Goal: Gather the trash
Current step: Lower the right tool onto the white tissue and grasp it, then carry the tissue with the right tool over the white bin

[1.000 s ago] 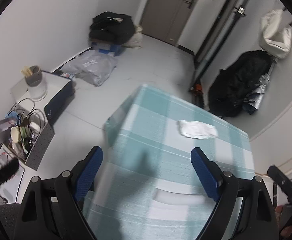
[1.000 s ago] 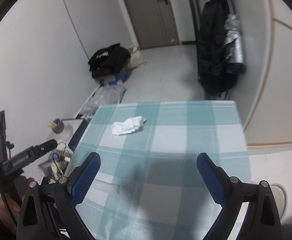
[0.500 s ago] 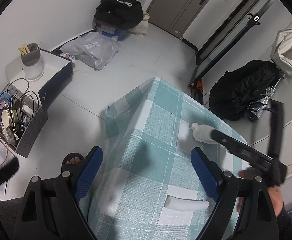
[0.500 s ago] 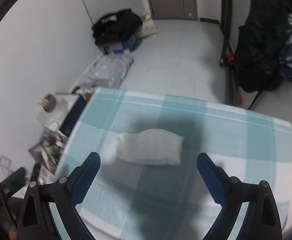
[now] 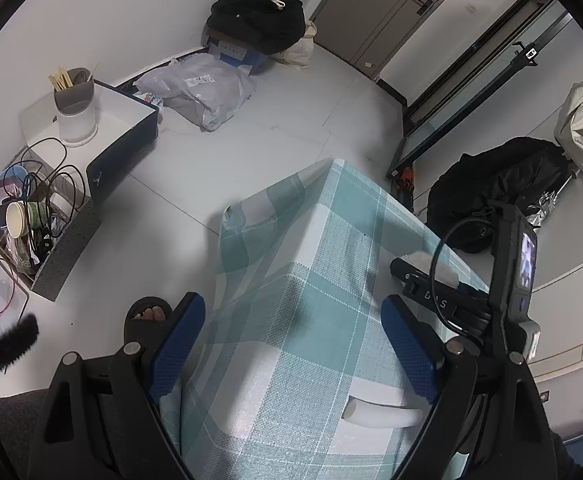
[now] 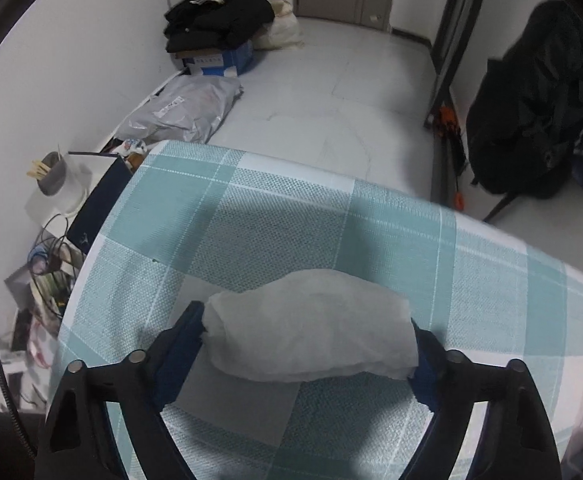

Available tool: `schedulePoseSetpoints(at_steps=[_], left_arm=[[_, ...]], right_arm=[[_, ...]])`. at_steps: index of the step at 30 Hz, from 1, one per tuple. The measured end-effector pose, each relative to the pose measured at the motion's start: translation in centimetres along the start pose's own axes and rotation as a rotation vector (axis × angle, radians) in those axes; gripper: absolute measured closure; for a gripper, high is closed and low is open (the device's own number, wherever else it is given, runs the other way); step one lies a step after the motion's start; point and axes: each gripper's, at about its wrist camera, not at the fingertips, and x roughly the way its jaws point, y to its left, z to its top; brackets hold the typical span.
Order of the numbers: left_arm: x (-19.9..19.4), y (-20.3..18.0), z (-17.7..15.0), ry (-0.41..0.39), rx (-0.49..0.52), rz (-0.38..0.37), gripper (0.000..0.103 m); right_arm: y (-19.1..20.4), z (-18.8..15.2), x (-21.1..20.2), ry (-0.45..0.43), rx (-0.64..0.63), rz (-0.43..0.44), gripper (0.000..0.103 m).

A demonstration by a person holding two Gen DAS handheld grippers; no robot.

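Tissue (image 6: 311,328), a crumpled white wad on the checked desk (image 6: 275,216), sits between the right tool's (image 6: 307,344) closing jaws, both pads touching it. Left tool (image 5: 291,344) hangs wide open, empty, at 9 o'clock.

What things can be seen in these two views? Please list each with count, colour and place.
crumpled tissue: one, white, on the tablecloth between the right fingers
tablecloth: one, teal and white check, over the table
clothes pile: one, black, on a blue box by the wall
plastic bag: one, grey, on the floor
cup: one, grey and white, on a white box
left gripper: blue pads, open, empty
right gripper: jaws just closing, both pads at the tissue's ends
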Motion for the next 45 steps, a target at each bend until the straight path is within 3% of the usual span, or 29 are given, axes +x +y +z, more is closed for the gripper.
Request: schedulePoseSetpoints(at_steps=[2,4,6,8,16,19,25,29,35,45], left_arm=[[0.1,-0.1,0.0,0.004,0.008,0.006,0.016],[0.2,-0.2,0.0,0.004,0.018,0.013,0.016],[0.3,-0.6,-0.2,0.005,0.040,0.022,0.016],[0.5,-0.8,-0.3,0.009,0.056,0.028,0.016],[1.5,-2.3,-1.6,0.059,0.152,0.027,0.016],[1.5,-2.6,-2.1,0.053,0.170,0.059,0.016],[2.2,-3.4,-3.1,0.163,0.200,-0.092,0.016],[3.1,-3.8,-4.0,0.247,0.232,-0.117,0.016],[3.8,-5.7,-5.9,0.285,0.341,-0.078,0.016],[4.2,-8.1,-8.5,0.243,0.562,0.035,0.016]], right_arm=[[0.0,-0.3,-0.4,-0.015,-0.027,0.004,0.039],[0.1,-0.5,-0.7,-0.025,-0.048,0.023,0.057],[0.2,-0.6,-0.9,-0.026,-0.080,0.028,0.081],[0.2,-1.0,-1.2,-0.020,-0.098,0.045,0.093],[-2.6,-3.6,-4.5,-0.066,-0.038,0.136,0.096],[-3.8,-5.1,-6.6,-0.091,-0.014,0.152,0.096],[-5.3,-8.0,-10.2,-0.134,-0.010,0.159,0.096],[-6.1,-9.9,-12.0,-0.141,0.001,0.173,0.096],[-7.1,-12.5,-13.6,-0.172,0.016,0.195,0.096],[-8.6,-16.0,-14.5,-0.182,0.066,0.243,0.096]])
